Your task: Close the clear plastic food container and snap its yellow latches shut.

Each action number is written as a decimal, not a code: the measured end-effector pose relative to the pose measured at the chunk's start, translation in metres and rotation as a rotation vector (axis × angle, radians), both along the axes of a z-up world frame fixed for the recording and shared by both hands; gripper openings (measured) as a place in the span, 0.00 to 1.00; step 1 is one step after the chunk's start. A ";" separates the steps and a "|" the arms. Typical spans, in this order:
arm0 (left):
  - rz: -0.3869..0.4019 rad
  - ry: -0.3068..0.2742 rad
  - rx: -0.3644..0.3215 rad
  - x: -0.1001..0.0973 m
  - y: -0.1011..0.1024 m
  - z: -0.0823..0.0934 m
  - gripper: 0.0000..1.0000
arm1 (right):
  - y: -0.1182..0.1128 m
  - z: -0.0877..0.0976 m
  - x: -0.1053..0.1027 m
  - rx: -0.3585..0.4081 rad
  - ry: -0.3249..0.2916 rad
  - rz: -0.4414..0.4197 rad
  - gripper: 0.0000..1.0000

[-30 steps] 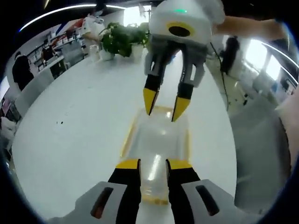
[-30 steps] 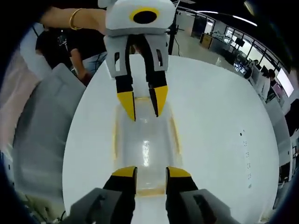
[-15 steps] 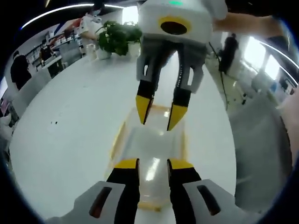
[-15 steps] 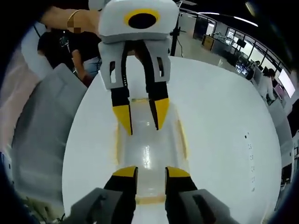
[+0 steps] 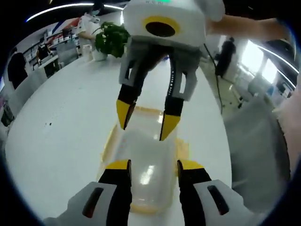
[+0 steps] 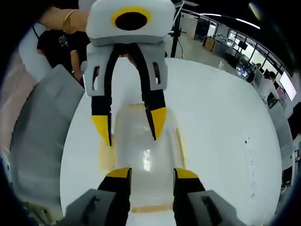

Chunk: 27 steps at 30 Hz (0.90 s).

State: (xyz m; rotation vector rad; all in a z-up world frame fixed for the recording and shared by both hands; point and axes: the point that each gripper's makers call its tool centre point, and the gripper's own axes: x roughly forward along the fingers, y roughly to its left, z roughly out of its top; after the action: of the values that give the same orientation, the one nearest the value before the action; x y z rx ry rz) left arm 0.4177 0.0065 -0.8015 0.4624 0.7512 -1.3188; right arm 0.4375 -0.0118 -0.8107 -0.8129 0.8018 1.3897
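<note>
A clear plastic food container (image 5: 149,162) with yellow latches (image 5: 106,147) along its sides lies on the white table (image 5: 56,136). My left gripper (image 5: 154,165) is open, its yellow-tipped jaws straddling the container's near end. Opposite, my right gripper (image 5: 146,121) hangs open over the far end, tips pointing down. In the right gripper view the same container (image 6: 141,143) runs away from my right gripper (image 6: 153,173), whose jaws stand either side of its near end. My left gripper (image 6: 130,126) straddles the far part there. I cannot tell whether any jaw touches the lid.
A potted plant (image 5: 110,40) stands at the table's far side. A grey chair (image 5: 256,150) sits beside the table, also seen as a grey chair (image 6: 37,127). A person's arm with a bracelet (image 6: 70,18) holds the left gripper. Office desks and people lie beyond.
Both grippers have spread their jaws wider and drawn closer together over the container, dropping lower around its ends. The container stays on the table.
</note>
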 end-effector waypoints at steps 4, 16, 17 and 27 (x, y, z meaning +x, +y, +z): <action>-0.015 -0.049 0.019 -0.003 -0.003 -0.003 0.40 | 0.007 0.000 0.000 0.040 0.005 -0.008 0.35; -0.051 -0.125 0.030 -0.009 -0.017 -0.005 0.39 | 0.010 0.001 0.009 0.014 -0.026 0.011 0.46; -0.058 -0.136 0.037 -0.010 -0.017 -0.006 0.39 | 0.010 0.000 0.011 0.012 -0.026 0.012 0.48; -0.083 -0.206 0.078 -0.011 -0.016 -0.008 0.39 | 0.010 -0.005 0.016 0.002 0.094 0.016 0.54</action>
State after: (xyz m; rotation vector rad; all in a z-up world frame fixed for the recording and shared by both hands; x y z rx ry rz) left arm 0.4064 -0.0096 -0.8097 0.6879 0.6185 -1.2989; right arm 0.4535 -0.0019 -0.8158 -0.7578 0.8675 1.4515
